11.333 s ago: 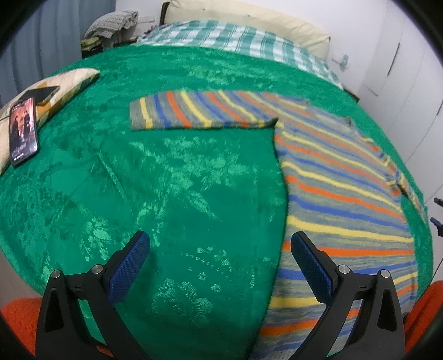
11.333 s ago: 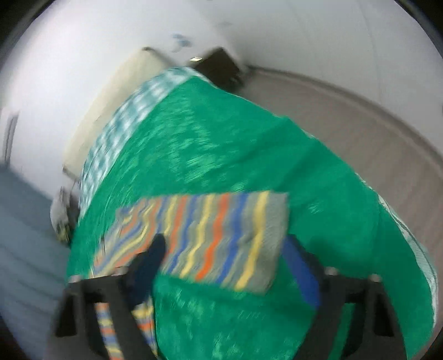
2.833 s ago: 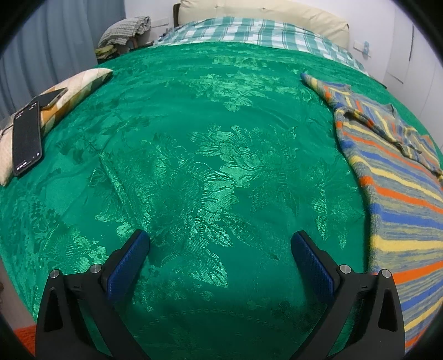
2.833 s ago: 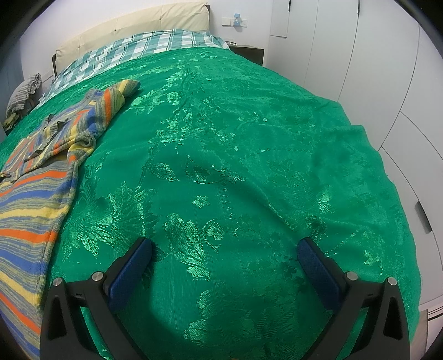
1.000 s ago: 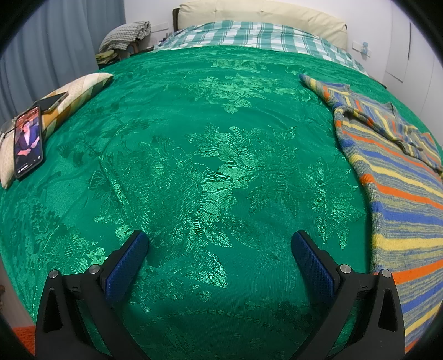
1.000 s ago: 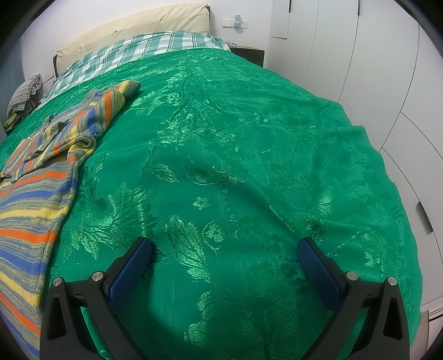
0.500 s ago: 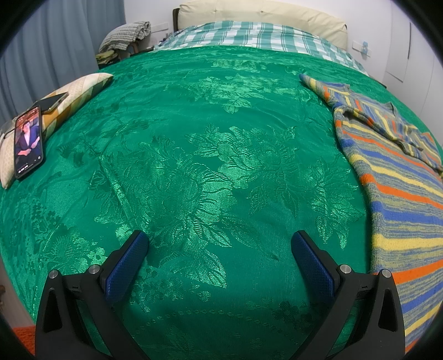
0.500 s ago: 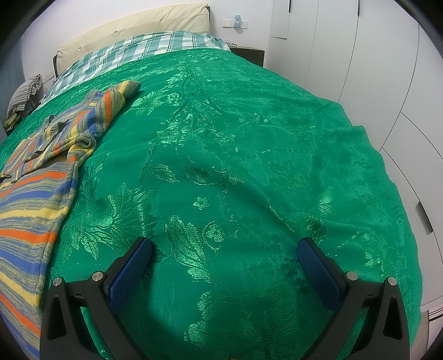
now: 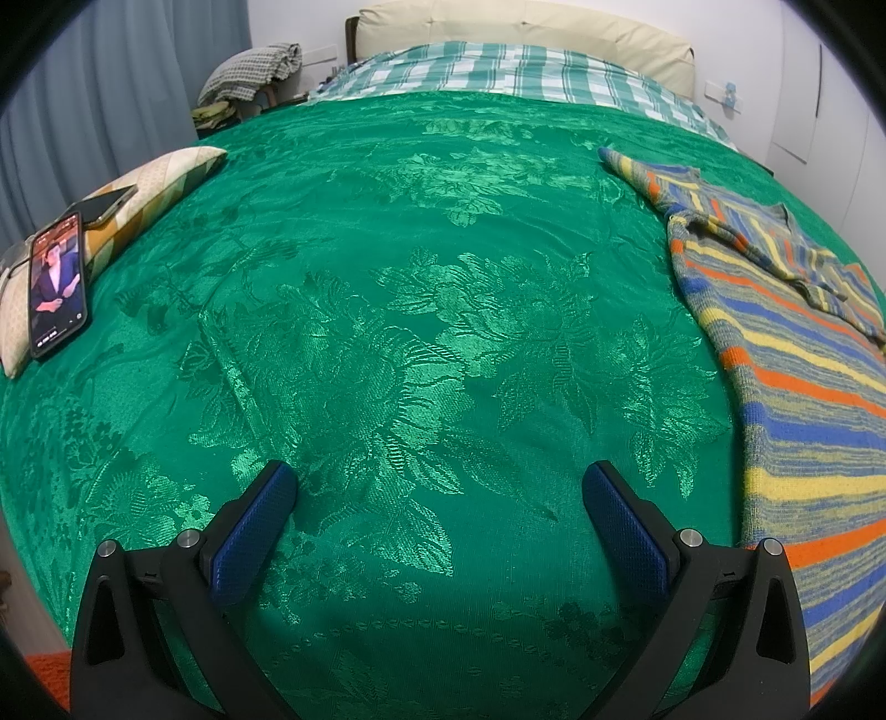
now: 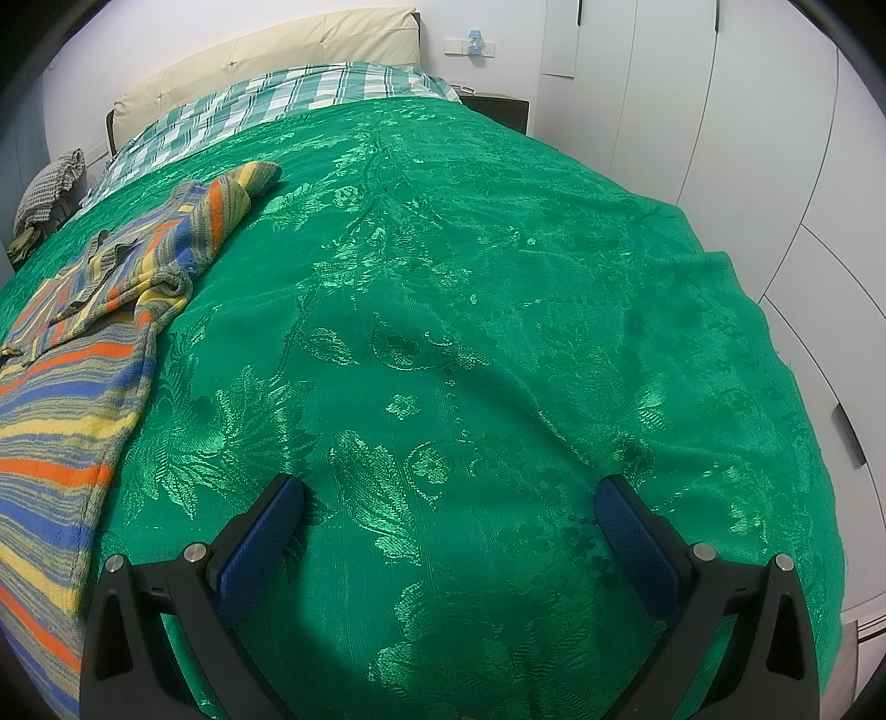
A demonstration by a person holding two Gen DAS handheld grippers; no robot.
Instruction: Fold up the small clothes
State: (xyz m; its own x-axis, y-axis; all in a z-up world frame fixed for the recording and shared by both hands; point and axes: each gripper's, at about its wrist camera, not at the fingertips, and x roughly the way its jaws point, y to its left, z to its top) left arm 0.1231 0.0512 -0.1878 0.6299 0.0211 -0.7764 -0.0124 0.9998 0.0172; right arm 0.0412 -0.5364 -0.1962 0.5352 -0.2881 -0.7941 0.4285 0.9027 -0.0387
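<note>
**A:** What filled my two views?

**B:** Mostly the bed (image 9: 421, 310), under a green spread with a shiny flower weave. At its far end I had a checked sheet (image 9: 498, 69) and a cream headboard (image 9: 520, 25). White cupboards (image 10: 747, 138) ran along the right side in my right view; a grey-blue curtain (image 9: 83, 111) hung at the left in my left view.

**A:** And the sweater?

**B:** The sweater (image 9: 797, 387) lay on the spread between my two tools: at the right edge of the left view, at the left edge of the right view (image 10: 72, 387). It was striped grey, blue, yellow and orange. Its body lay flat; both sleeves were turned in across the chest, the upper part rumpled, and one cuff (image 10: 255, 177) pointed toward the headboard.

**A:** Your tools?

**B:** My left gripper (image 9: 437, 487) stood wide, blue pads apart, nothing between them but bare spread. It was just beside the sweater's edge, not touching. My right gripper (image 10: 448, 498) stood wide too, holding nothing, above bare spread to the sweater's right.

**A:** Smaller things?

**B:** A striped pillow (image 9: 149, 188) sat at the bed's left edge. On it lay a phone (image 9: 58, 291) with a lit screen, and a second phone (image 9: 102, 205), dark, just behind it. A bundle of checked cloth (image 9: 252, 69) rested beyond the far left corner.
</note>
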